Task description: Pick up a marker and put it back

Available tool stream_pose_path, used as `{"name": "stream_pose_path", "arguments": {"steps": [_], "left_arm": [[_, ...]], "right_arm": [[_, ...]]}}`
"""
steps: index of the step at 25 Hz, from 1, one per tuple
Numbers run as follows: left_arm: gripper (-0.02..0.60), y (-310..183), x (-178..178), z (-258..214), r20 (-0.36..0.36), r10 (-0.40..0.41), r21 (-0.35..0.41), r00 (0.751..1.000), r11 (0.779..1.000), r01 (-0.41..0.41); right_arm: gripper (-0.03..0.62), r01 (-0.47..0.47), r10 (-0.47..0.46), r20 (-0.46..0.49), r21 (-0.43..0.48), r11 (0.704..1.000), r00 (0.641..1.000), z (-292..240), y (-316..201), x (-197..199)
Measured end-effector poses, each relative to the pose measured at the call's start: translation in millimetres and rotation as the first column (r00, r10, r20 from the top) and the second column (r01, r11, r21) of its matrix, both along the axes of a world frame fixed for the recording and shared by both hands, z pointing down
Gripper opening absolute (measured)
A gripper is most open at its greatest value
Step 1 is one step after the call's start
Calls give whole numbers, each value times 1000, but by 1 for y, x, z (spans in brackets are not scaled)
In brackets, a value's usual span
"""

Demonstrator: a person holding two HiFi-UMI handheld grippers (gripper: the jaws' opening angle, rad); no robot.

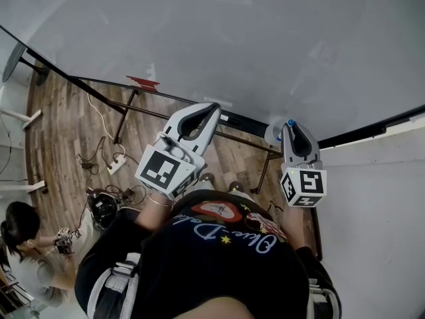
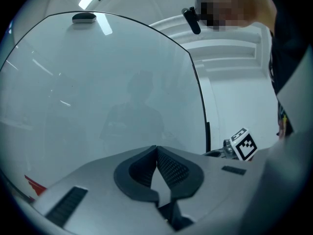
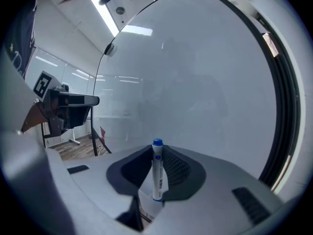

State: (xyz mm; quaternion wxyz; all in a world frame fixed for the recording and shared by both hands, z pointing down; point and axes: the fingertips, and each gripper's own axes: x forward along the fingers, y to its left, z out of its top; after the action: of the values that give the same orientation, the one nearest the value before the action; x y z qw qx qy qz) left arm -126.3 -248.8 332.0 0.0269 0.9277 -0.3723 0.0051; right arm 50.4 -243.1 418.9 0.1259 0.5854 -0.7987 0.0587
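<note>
A white marker (image 3: 157,170) with a blue cap stands upright between the jaws of my right gripper (image 3: 157,151), which is shut on it. In the head view the marker's blue tip (image 1: 290,122) pokes out above the right gripper (image 1: 295,135), close to the whiteboard (image 1: 265,45). My left gripper (image 1: 207,111) is held up beside it, to the left, also pointing at the board. Its jaws (image 2: 156,151) are shut with nothing between them.
The big whiteboard (image 2: 98,97) fills the space ahead, with a black frame and tray rail (image 1: 239,119) along its lower edge. A red eraser (image 1: 143,82) sits on the rail at left. Below lie a wooden floor with cables (image 1: 106,165) and a crouching person (image 1: 26,234).
</note>
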Motion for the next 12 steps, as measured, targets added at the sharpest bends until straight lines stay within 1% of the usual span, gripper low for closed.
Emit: {"name": "stream_pose_path", "arguments": {"steps": [4, 10, 12], "left_arm": [[3, 0, -3, 0, 5, -6, 0, 1000, 1000, 6], [3, 1, -10, -2, 0, -25, -1, 1000, 1000, 25], [3, 1, -13, -2, 0, -26, 3, 1000, 1000, 26]], "right_arm": [[67, 8, -9, -27, -14, 1000, 1000, 5, -3, -3], [69, 17, -22, -112, -43, 999, 993, 14, -5, -8], [69, 19, -25, -127, -51, 999, 992, 17, -6, -10]]}}
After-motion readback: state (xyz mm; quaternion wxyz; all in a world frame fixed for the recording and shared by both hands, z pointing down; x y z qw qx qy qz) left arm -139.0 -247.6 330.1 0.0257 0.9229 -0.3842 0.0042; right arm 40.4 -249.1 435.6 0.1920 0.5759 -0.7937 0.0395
